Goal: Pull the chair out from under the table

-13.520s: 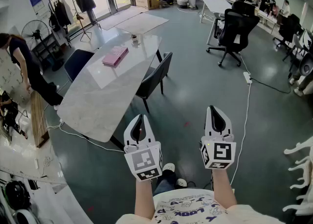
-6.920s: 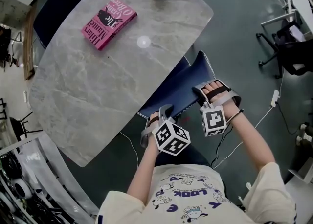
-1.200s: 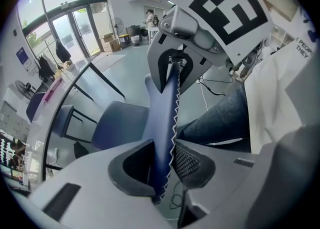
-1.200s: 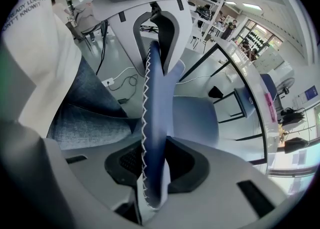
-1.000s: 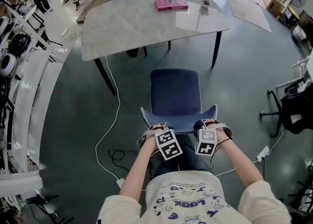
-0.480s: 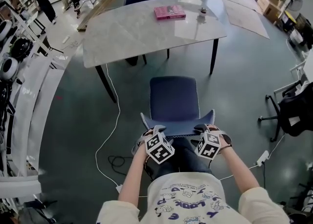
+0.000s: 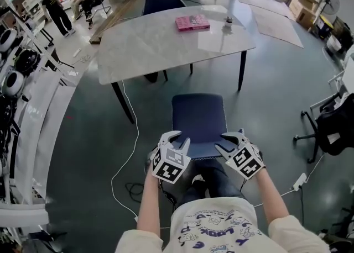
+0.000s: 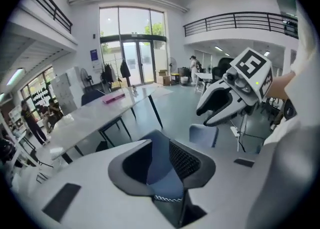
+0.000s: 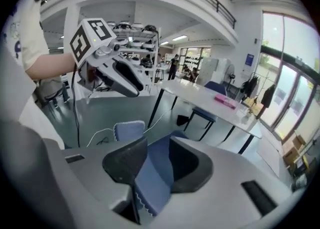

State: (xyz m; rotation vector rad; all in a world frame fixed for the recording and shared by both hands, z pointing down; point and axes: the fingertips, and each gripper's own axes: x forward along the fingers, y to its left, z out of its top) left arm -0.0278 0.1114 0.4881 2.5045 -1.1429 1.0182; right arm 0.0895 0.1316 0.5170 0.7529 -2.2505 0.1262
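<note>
Left gripper view shows the left gripper (image 8: 161, 165) with its jaws part-way apart and closing. The stitched top edge of the dark blue padded chair (image 7: 198, 116) shows in the gap, but the pads do not press on it. The right gripper (image 9: 157, 168) is the same: jaws half apart, closing, blue chair fabric seen between them and not gripped. In the head view both grippers hang just above the backrest, one near each top corner. Each carries a cube with black-and-white square markers (image 7: 168, 164) that bear no words. The chair stands clear of the pale grey stone-look table (image 7: 166, 39), seat fully out, backrest nearest the person. On the table lie a pink book (image 7: 192, 22), its cover writing too small to read, and a small dark cup-like thing (image 7: 228, 21) whose contents cannot be made out.
</note>
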